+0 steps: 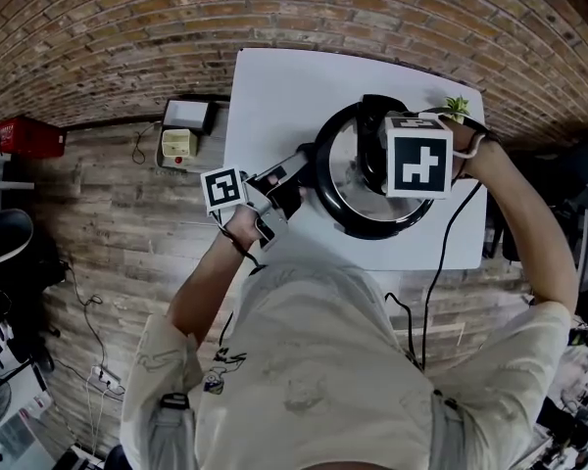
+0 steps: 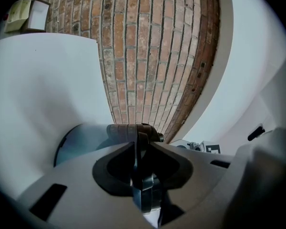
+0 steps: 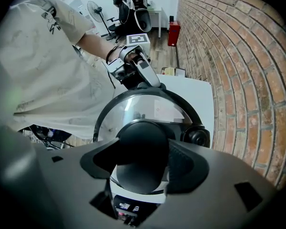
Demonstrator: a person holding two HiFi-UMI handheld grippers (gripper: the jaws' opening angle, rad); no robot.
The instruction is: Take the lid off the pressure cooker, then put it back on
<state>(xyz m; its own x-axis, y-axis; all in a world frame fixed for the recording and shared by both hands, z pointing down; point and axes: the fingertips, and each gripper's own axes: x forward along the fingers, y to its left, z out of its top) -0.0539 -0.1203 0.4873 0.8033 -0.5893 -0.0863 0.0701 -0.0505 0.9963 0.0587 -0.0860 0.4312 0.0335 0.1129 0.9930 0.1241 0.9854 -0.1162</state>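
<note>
Now: dark side handle [image 1: 302, 161] clamped by left gripper [image 1: 279, 186], black round lid knob [image 3: 142, 136] grasped by right gripper [image 3: 143, 152]. Handle to be held steady, knob twisted level.

wht table [image 1: 274, 96] | brick wall [image 1: 98, 37] | red box [image 1: 29, 137] | grn plant [image 1: 457, 106]

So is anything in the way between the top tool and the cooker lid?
No, nothing visible is in the way. The right tool is closed on the black knob in the middle of the lid. The left tool grips the cooker's side handle, off to one side.
</note>
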